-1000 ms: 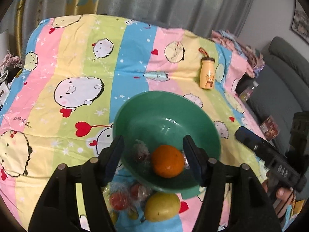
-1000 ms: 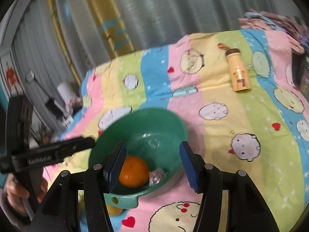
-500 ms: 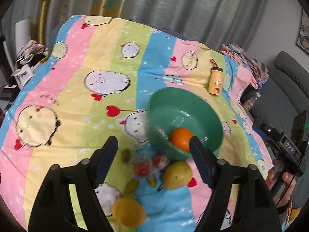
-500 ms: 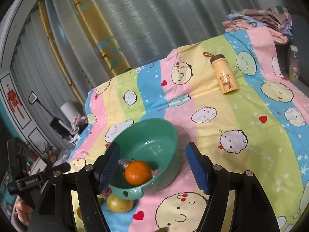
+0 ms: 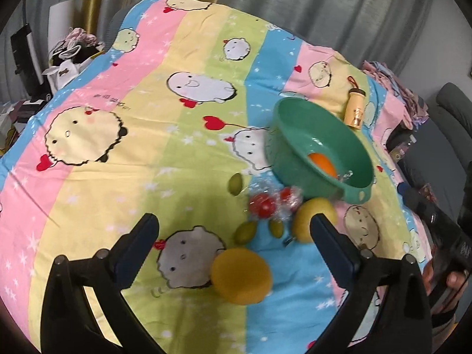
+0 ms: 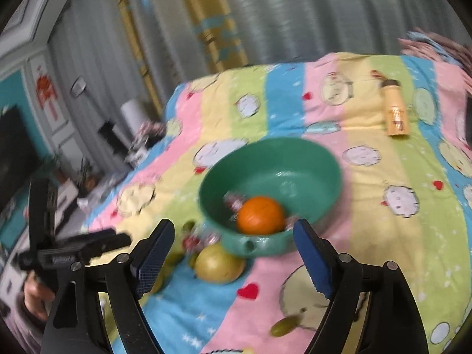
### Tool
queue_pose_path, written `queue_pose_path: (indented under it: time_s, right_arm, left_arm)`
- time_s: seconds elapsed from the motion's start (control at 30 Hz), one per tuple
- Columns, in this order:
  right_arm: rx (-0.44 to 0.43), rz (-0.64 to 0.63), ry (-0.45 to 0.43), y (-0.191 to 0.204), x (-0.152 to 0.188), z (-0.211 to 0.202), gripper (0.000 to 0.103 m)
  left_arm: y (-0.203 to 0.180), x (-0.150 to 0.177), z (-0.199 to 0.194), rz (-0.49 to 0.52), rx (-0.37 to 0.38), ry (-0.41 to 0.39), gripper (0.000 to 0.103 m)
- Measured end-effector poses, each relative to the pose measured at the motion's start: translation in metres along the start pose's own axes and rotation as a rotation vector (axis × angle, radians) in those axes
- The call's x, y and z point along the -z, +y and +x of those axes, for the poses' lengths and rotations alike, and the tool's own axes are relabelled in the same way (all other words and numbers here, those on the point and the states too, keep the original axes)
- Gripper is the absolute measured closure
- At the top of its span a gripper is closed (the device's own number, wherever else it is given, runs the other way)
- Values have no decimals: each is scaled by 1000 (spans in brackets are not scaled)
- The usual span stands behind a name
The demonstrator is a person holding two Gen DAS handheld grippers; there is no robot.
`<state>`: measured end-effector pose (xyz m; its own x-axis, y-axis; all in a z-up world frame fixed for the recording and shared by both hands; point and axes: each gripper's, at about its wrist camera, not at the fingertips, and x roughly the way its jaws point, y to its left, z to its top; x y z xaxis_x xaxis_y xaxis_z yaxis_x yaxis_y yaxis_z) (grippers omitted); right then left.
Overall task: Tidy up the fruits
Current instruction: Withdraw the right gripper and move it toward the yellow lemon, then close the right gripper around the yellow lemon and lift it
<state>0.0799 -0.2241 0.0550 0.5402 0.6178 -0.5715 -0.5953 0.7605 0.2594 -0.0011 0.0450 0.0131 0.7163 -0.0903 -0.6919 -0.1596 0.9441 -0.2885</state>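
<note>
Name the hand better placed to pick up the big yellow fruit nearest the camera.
Left. Its open gripper points at the yellow fruit lying just ahead between the fingers; the right gripper faces the bowl.

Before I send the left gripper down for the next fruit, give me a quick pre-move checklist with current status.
1. Left gripper empty: ok, jaws have just been opening, nothing between them.
2. Right gripper empty: ok, jaws also just opening.
3. Round yellow-orange fruit reachable: ok, it lies uncovered on the striped cartoon bedsheet, closest to the left gripper.
4. Green plastic bowl has room: ok, only an orange and wrapped items show inside.
5. Bowl level: cannot tell.
6. Small green fruits counted: cannot tell, blur.
</note>
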Motion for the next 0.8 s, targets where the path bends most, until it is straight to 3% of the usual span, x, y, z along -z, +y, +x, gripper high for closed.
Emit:
queue_pose_path:
  time_s: [0.17, 0.4, 0.8]
  right_arm:
    - [-49, -106, 98, 37, 24, 22, 20]
    - [-116, -172, 157, 68, 44, 51, 20]
    - [-186, -177, 188, 85, 56, 73, 20]
  left_arm:
    - [2, 1, -8, 38, -46, -38, 0]
    - [0, 7, -14, 147, -155, -82, 0]
    - [-1, 16, -7, 179, -162, -38, 0]
